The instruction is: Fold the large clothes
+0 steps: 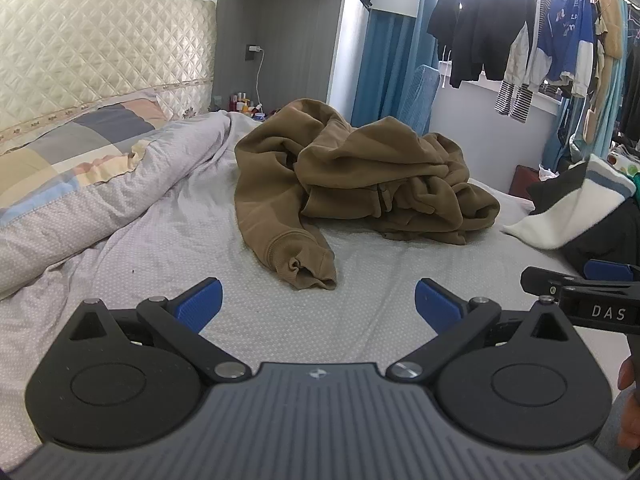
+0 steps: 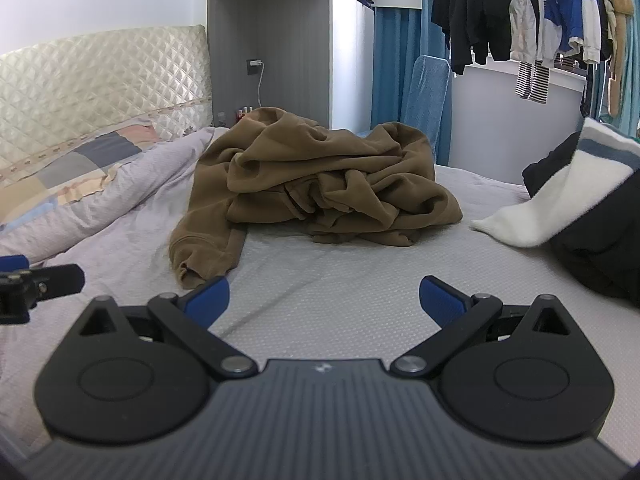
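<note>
A lived-in home bedroom. Shown by a bed (image 1: 360, 280) with quilted cream headboard (image 1: 100, 48), patchwork pillow (image 1: 92, 140) and rumpled duvet (image 1: 120, 208); blue curtains (image 1: 384, 68); a rail of hanging clothes (image 1: 520, 32) by the window; small bottles (image 1: 242, 102) in a bedside niche under a plugged-in charger (image 1: 254, 49).

Quilted cream headboard (image 1: 100, 44), grey wall niche (image 1: 280, 36), blue curtains (image 1: 384, 64), backlit hanging clothes (image 1: 520, 36)

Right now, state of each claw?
Left claw: open, empty, short of the brown hoodie.
Right claw: open, empty.
</note>
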The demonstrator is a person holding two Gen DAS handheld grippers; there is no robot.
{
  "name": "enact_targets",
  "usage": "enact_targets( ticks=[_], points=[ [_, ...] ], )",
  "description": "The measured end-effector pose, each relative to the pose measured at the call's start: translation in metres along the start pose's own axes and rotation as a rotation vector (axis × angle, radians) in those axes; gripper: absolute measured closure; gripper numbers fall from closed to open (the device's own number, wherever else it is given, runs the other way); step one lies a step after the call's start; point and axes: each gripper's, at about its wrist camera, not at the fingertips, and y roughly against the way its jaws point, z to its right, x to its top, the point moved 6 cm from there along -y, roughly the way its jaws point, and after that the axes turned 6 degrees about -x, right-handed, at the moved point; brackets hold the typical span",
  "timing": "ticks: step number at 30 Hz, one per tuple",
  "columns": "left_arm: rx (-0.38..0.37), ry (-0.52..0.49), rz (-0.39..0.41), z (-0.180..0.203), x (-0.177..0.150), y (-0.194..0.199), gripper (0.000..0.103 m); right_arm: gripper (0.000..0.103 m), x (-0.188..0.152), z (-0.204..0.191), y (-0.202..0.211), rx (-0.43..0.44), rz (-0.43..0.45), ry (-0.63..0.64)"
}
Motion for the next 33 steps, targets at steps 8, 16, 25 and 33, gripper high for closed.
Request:
enact_targets(
  ticks=[8, 16, 25, 33],
  points=[
    [0.002, 0.000, 0.003, -0.001, 0.000, 0.000, 0.000, 0.000, 0.000, -0.002, -0.001, 0.008, -0.002, 0.001],
    [0.008, -0.001, 0.004, -0.002, 0.003, -0.004, 0.000, 0.000, 0.001, -0.001, -0.001, 0.008, -0.007, -0.005],
    [0.058, -0.004, 0.000, -0.005, 0.020, -0.032, 0.000, 0.000, 0.008, 0.002, -0.016, 0.038, -0.028, -0.043],
    [0.000, 0.106, -0.052, -0.014, 0.041, -0.097, 0.000, 0.000, 0.032, 0.006, -0.048, 0.025, -0.018, -0.071]
  ],
)
